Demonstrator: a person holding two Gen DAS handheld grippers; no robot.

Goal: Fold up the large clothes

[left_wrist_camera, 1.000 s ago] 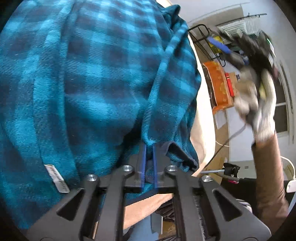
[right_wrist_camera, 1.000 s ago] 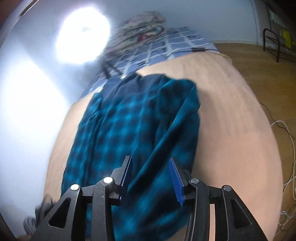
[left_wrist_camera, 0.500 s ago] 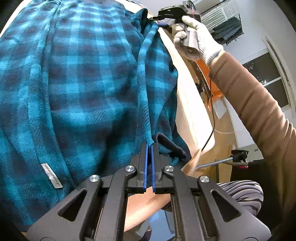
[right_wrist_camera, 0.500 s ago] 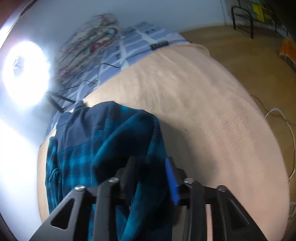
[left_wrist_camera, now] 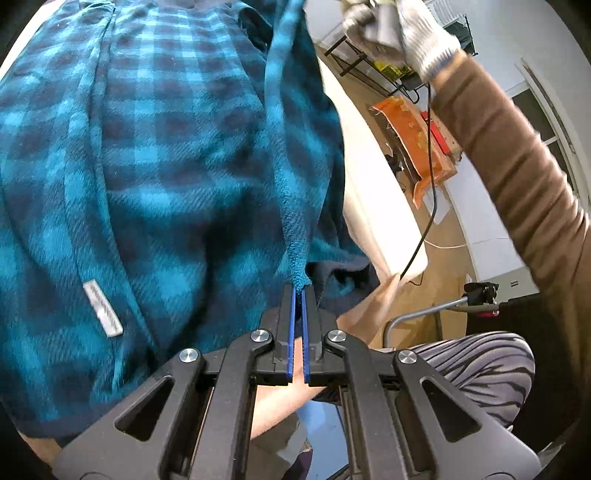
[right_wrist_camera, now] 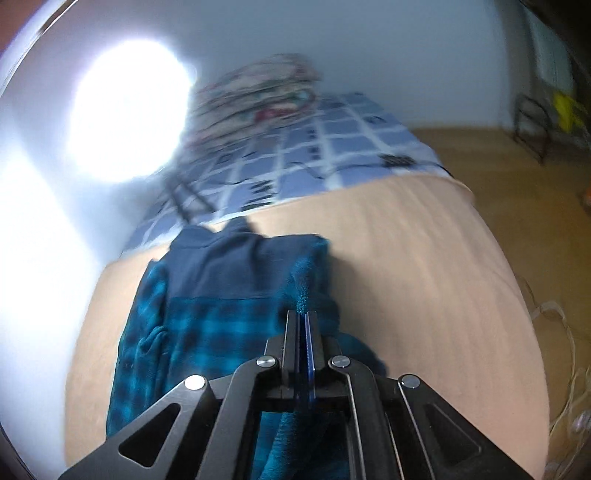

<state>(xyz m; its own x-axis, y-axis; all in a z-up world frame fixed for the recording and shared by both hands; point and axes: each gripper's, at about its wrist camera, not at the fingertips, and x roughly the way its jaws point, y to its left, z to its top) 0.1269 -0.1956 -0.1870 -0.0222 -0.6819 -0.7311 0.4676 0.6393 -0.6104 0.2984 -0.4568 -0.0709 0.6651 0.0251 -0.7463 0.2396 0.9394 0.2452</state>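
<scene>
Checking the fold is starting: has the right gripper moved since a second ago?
Yes. The right gripper has travelled from near the hem toward the navy yoke of the blue plaid fleece shirt, its jaws closing onto the shirt's edge.

The garment (right_wrist_camera: 207, 314) lies on the bed cover (right_wrist_camera: 424, 280), filling the lower left of the right wrist view, with the bare cover spreading to its right. Behind both, toward the top of the frame, a checked sheet (right_wrist_camera: 332, 147) lies with a pile of folded bedding (right_wrist_camera: 258, 92) on its far end. In the left wrist view the garment fills the left and centre; a gloved hand (left_wrist_camera: 410, 26) sits at upper right, a rack (left_wrist_camera: 354, 62) below it.
</scene>
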